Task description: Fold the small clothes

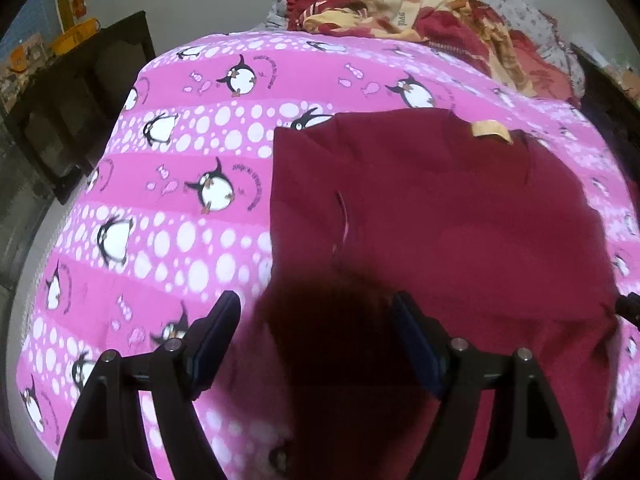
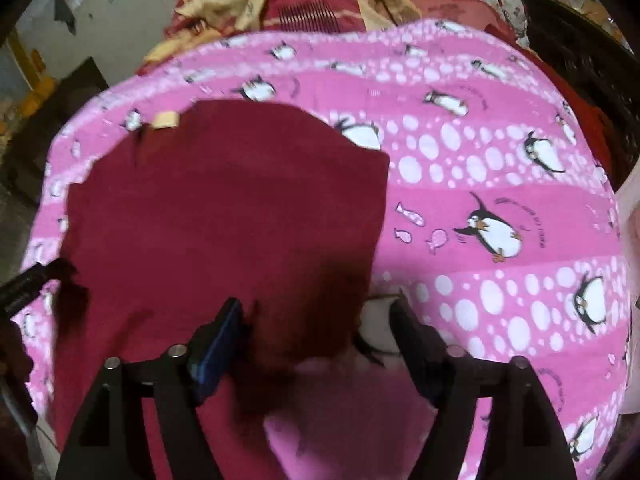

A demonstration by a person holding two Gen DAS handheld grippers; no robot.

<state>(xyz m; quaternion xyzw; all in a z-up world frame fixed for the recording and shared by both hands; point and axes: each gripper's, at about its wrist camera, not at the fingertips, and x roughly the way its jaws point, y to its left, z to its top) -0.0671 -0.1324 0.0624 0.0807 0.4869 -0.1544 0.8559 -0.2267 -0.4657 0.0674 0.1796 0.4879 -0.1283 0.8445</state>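
The maroon garment [image 1: 440,216] lies flat on the bed, spread over the pink penguin sheet [image 1: 180,152], with its tan neck label [image 1: 490,131] at the far edge. So its length looks to run near to far, away from both claws. The left claw [image 1: 316,312] hangs over the garment's near left corner, jaws spread, nothing pinched; the cloth's left edge runs up between its two fingers, one finger over sheet, one over cloth. The right claw [image 2: 316,314] mirrors that at the near right corner, jaws spread and empty too, with the garment's [image 2: 224,208] right edge passing between them and bare sheet [image 2: 480,200] off to the right. Each claw is nearest its own side of the near hem, and neither has the cloth. That looks like the crux: a lengthwise fold would mean both dropping onto the near corners and carrying them toward the label [image 2: 166,119]. A heap of red and yellow bedding [image 1: 400,8] sits at the far end, well apart from the garment.
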